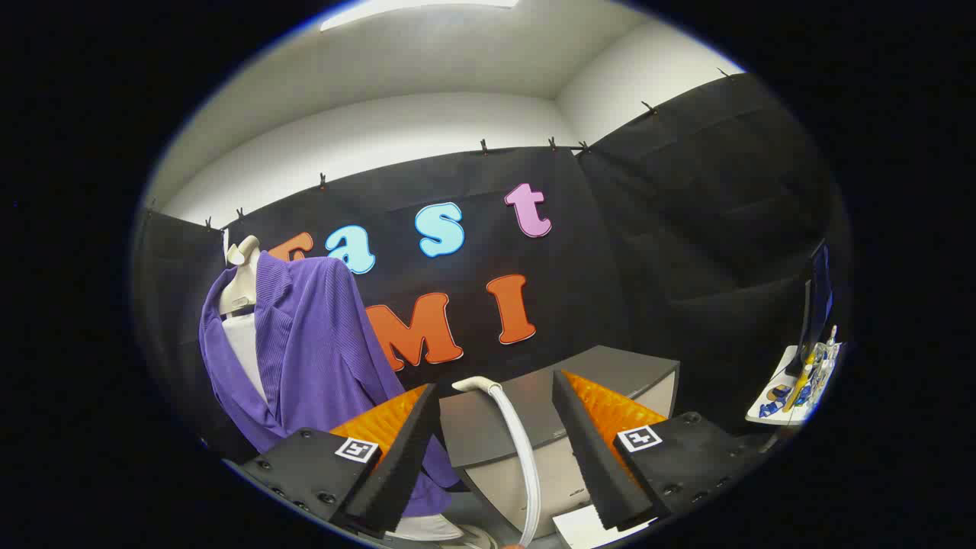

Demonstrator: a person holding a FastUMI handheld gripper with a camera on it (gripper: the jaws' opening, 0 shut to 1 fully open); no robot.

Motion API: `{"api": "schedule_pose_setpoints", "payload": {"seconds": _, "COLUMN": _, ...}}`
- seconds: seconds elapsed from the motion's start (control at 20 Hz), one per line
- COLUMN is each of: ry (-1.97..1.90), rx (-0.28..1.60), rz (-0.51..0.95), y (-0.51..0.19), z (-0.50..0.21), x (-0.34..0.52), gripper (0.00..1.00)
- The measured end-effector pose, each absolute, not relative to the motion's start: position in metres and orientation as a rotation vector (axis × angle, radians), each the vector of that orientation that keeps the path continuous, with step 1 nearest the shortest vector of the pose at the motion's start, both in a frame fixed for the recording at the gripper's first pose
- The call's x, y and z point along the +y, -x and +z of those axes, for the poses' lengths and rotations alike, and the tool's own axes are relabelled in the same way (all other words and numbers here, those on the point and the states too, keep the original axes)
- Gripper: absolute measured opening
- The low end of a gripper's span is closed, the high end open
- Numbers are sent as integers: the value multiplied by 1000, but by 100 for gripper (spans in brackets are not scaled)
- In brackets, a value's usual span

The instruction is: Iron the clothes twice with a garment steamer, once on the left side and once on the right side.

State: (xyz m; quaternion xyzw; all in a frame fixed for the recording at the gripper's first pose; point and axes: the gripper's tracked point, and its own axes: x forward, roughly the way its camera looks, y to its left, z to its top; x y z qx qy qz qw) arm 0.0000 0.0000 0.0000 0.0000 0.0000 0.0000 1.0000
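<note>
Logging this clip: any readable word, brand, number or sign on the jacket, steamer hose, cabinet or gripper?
No readable text on any of them.
Hand-held gripper, open, with the white steamer hose between its fingers: one square coded marker on each finger, no words.
Purple jacket and grey cabinet: no print seen.
Items on the side shelf: too small to read.

Purple garment hangs; white steamer handle upright beside.

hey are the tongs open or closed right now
Open. The tongs stand spread apart, with the steamer's white handle in the gap between them, neither finger pressing on it.
</note>
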Motion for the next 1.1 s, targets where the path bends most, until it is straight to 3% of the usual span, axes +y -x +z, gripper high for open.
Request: {"api": "schedule_pose_setpoints", "payload": {"seconds": 1.1, "ry": 64, "rx": 47, "rz": -11, "y": -22, "z": -11, "x": -15, "gripper": 99}}
